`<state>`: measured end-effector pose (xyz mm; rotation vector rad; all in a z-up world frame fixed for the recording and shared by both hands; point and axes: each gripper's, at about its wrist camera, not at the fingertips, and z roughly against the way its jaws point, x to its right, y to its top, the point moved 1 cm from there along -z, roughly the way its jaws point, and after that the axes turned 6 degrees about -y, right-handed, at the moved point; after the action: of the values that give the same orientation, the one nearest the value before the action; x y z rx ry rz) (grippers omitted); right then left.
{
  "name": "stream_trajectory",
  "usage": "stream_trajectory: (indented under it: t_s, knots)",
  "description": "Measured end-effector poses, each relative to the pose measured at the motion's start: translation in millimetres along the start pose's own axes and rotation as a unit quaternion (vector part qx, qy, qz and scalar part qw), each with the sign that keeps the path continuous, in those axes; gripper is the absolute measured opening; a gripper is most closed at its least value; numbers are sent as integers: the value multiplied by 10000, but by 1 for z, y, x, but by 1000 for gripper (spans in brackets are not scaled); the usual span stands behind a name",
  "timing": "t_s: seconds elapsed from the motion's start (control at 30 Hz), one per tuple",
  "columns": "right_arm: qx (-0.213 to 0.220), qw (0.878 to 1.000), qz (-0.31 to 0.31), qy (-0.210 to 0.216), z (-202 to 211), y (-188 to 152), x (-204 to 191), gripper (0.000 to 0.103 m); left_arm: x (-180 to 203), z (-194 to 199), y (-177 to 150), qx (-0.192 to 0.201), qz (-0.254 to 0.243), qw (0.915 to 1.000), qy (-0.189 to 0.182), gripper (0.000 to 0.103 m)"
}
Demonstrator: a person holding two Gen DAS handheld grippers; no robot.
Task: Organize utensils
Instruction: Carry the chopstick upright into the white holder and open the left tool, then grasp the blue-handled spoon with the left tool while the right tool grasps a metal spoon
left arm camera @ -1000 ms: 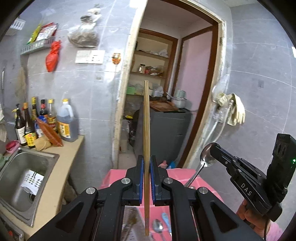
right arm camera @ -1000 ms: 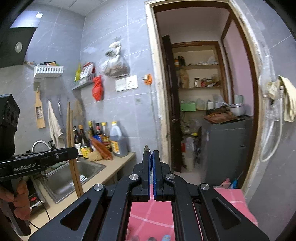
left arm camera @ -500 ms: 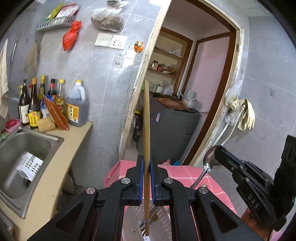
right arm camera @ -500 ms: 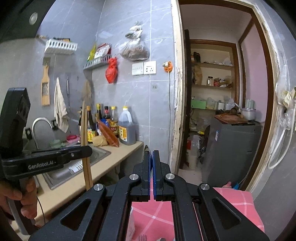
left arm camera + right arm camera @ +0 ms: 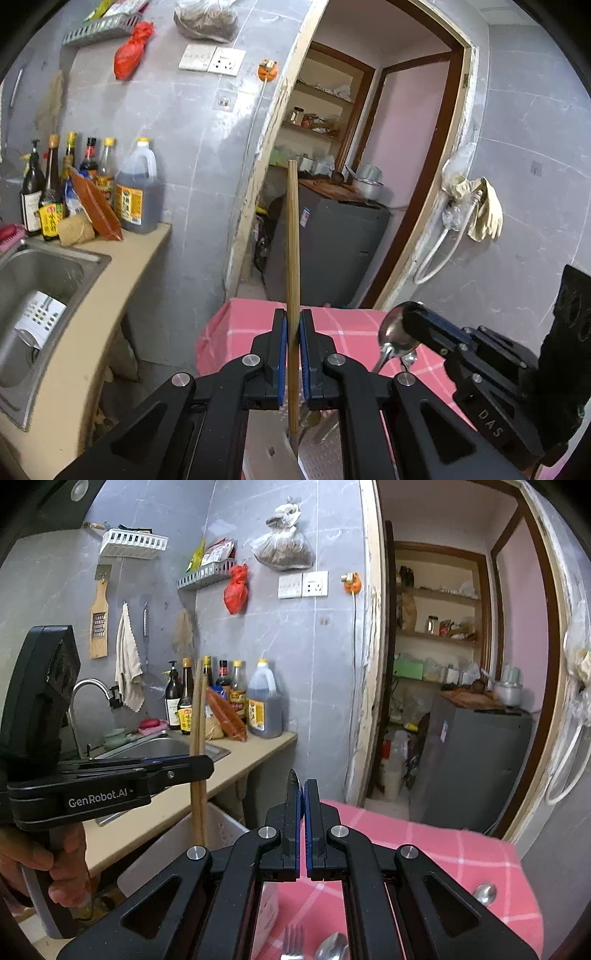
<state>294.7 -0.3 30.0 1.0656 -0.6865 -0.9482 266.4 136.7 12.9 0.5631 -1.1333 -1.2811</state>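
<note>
My left gripper (image 5: 292, 320) is shut on a pair of wooden chopsticks (image 5: 292, 236) that stand upright. Their lower ends hang over a white perforated holder (image 5: 325, 456). In the right wrist view the left gripper (image 5: 201, 767) and its chopsticks (image 5: 197, 705) are at the left, with the tips down by the holder's rim (image 5: 221, 825). My right gripper (image 5: 302, 789) is shut on a metal spoon (image 5: 397, 332), whose bowl edge (image 5: 293, 778) sticks up above the pads. From the left wrist view the right gripper (image 5: 412, 318) is at the lower right.
A pink checked tablecloth (image 5: 424, 845) covers the table, with a fork (image 5: 293, 938) and two spoons (image 5: 485, 893) lying on it. To the left are a counter (image 5: 122, 295), a steel sink (image 5: 40, 280) and several bottles (image 5: 136, 192). An open doorway and a grey cabinet (image 5: 332, 251) lie ahead.
Both grippers have sunk toward the table, each keeping its grip. The chopsticks' lower ends have come down over the white holder, and more of the pink cloth shows.
</note>
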Motion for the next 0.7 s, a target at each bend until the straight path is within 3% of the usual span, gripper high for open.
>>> stream_trajectory:
  t_s: [0.57, 0.7]
  knots:
    - [-348, 9949, -736, 601, -19, -37, 18, 4, -8, -7, -19, -357, 381, 9971, -558, 10]
    - [-318, 9939, -849, 625, -15, -37, 23, 14, -7, -1, -19, -286, 479, 9965, -621, 35]
